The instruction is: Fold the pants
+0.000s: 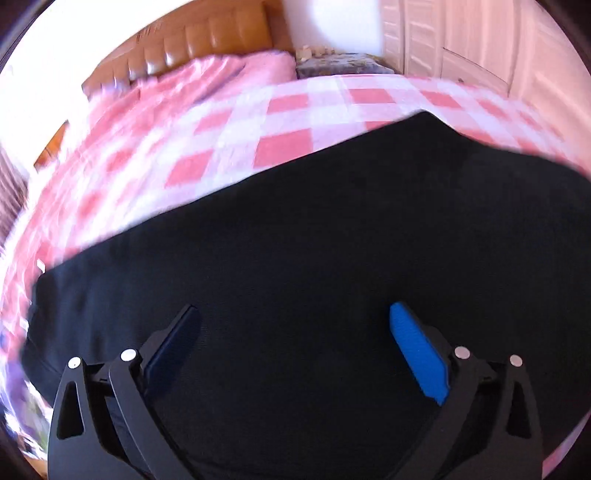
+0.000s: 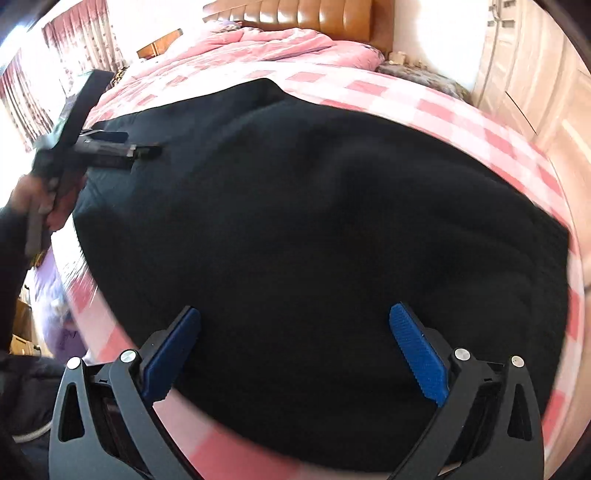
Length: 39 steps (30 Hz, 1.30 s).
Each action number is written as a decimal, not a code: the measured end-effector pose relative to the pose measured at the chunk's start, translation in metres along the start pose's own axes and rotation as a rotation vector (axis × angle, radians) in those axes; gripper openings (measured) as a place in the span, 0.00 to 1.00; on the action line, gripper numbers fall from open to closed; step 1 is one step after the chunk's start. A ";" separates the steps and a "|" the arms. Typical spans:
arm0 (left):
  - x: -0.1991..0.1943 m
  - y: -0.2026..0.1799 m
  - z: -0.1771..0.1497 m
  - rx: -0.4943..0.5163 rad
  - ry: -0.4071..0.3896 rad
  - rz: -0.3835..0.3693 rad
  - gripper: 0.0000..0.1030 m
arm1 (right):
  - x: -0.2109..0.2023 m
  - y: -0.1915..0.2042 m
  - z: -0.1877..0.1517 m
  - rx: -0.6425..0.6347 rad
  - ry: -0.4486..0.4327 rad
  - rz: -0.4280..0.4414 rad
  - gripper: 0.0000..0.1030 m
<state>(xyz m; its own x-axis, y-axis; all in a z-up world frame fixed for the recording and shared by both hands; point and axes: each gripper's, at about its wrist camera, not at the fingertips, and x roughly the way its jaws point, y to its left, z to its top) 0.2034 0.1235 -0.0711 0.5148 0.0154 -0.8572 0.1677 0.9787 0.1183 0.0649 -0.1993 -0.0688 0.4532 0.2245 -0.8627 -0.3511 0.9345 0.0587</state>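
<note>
The black pants (image 2: 314,240) are spread dark and wide over the middle of both views, lying on the pink checked bedsheet (image 1: 284,147). Both tongs are spread wide with nothing pinched: left gripper (image 1: 295,347) and right gripper (image 2: 295,347) are each held above the cloth. Probably a fold is being lined up, so an edge is best grabbed at both ends evenly and kept taut. A brown padded headboard (image 2: 325,18) is seen at the top, white wardrobe doors (image 2: 535,74) upper right, curtains (image 2: 77,40) upper left.

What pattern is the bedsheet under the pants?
Pink-and-white checks on the bedsheet, clearest in the right wrist view.
</note>
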 end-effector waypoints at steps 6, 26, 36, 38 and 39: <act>-0.051 -0.041 0.017 0.028 -0.093 -0.052 0.87 | -0.026 -0.013 -0.005 0.087 -0.083 -0.037 0.95; 0.006 -0.118 0.032 0.135 -0.064 -0.153 0.99 | -0.015 -0.004 -0.027 0.010 0.013 -0.186 0.96; -0.019 -0.102 0.024 0.119 -0.135 -0.161 0.96 | -0.019 -0.003 -0.010 0.032 0.083 -0.193 0.95; -0.050 -0.074 0.017 0.088 -0.225 -0.215 0.98 | -0.034 -0.011 0.006 0.069 0.007 -0.203 0.95; -0.060 -0.053 0.016 0.060 -0.253 -0.200 0.98 | -0.041 -0.019 0.019 0.107 -0.042 -0.185 0.95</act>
<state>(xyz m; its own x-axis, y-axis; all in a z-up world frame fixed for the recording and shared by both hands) 0.1771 0.0670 -0.0174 0.6576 -0.2348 -0.7159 0.3322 0.9432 -0.0042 0.0689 -0.2214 -0.0249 0.5361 0.0553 -0.8423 -0.1710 0.9843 -0.0442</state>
